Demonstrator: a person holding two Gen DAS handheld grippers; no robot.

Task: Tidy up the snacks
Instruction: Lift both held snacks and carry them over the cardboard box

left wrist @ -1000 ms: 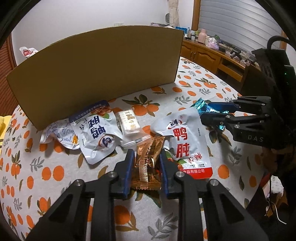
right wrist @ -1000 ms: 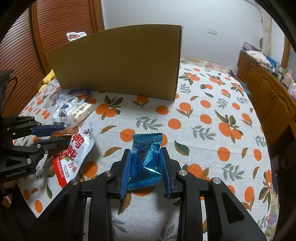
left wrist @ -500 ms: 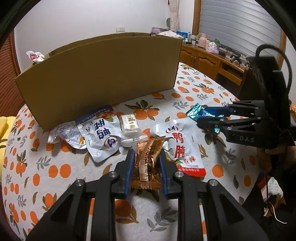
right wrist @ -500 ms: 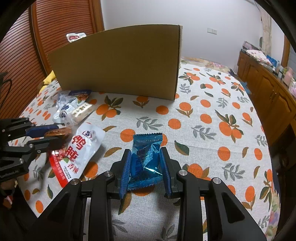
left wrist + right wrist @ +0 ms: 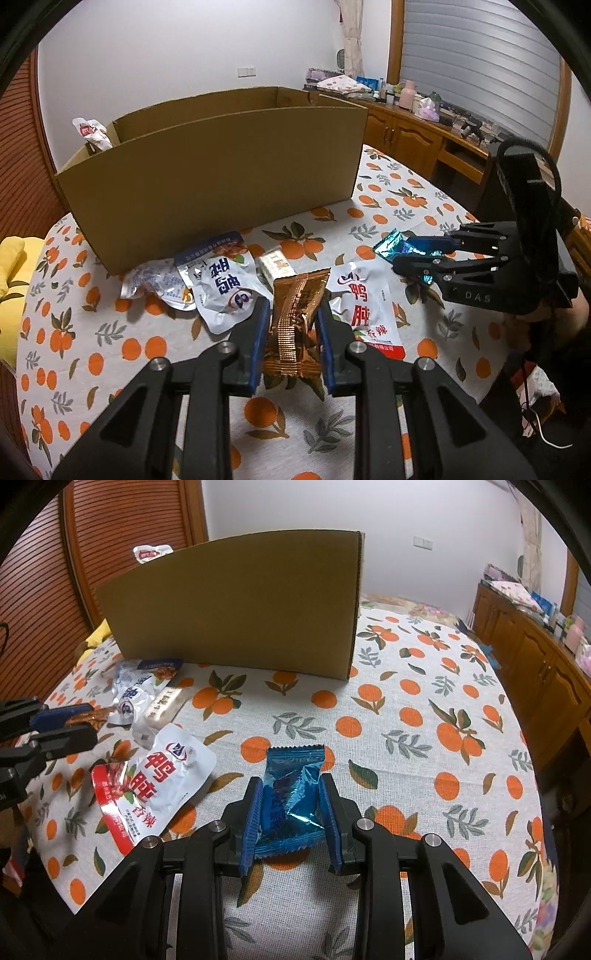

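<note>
Now we have the left hand-held gripper [image 5: 291,325] clamped on the copper-brown packet [image 5: 295,321], lifted higher off the surface [image 5: 147,369] than a second ago, so the cardboard box [image 5: 214,177] now shows its open top: probably the carry in. Our right hand-held gripper [image 5: 291,805] pinches one blue packet [image 5: 291,797], unmoved. In front of the box lie four more packets; a fifth pokes from it.
</note>
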